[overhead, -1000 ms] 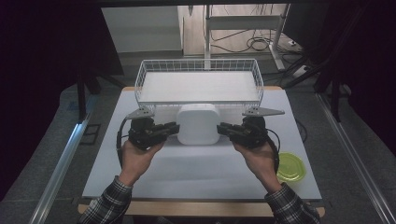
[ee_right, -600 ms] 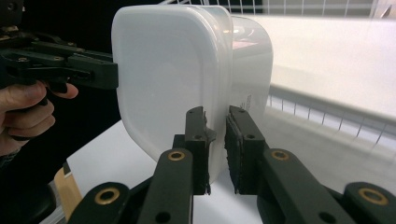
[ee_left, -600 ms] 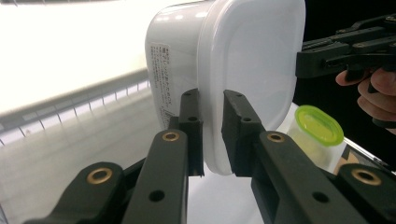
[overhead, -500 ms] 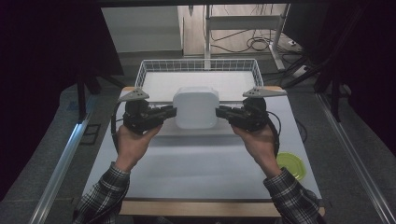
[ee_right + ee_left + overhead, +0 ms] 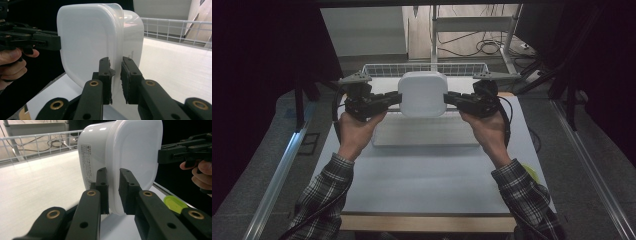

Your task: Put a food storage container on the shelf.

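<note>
Both forearms stretched forward, left claw (image 5: 393, 99) and right claw (image 5: 452, 98) each clamped on opposite rims of the white lidded container (image 5: 422, 93), held aloft at the wire basket's (image 5: 377, 69) near edge.

Dim room; dark curtains (image 5: 267, 65) both sides, grey floor (image 5: 257, 165), cables (image 5: 489, 47) behind white table (image 5: 422, 175).

One white container (image 5: 422, 93), one wire basket (image 5: 377, 69) — perhaps one green lid (image 5: 175, 204).

surface: table (image 5: 422, 175), white top | on it: wire basket (image 5: 377, 70) at far edge; green lid (image 5: 175, 203) at right edge
</note>
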Demonstrator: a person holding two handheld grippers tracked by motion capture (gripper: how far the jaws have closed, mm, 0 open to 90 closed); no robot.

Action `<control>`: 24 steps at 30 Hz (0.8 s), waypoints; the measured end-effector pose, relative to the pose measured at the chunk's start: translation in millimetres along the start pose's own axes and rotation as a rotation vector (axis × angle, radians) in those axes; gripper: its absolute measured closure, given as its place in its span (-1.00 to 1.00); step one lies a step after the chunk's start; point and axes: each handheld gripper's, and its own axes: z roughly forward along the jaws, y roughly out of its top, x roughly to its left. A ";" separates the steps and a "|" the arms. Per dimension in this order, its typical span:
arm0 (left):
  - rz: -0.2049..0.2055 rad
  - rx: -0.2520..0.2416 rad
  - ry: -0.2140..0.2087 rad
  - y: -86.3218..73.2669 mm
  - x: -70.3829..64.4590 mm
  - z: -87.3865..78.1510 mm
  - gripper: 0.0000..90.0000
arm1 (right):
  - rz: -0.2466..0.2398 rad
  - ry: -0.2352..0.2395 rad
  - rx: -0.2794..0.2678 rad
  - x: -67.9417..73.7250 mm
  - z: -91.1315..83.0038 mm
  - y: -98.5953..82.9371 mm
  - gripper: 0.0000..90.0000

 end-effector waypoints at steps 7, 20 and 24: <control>-0.023 -0.001 -0.004 2.8 12.1 10.5 0.75 | 0.021 -0.012 0.005 -10.2 12.0 5.7 0.75; -0.040 -0.012 0.014 1.0 22.3 26.6 0.69 | 0.059 -0.019 0.011 -21.7 25.0 7.4 0.74; -0.031 -0.017 0.010 -0.3 23.4 30.4 0.63 | 0.077 -0.020 0.008 -26.8 27.9 6.6 0.73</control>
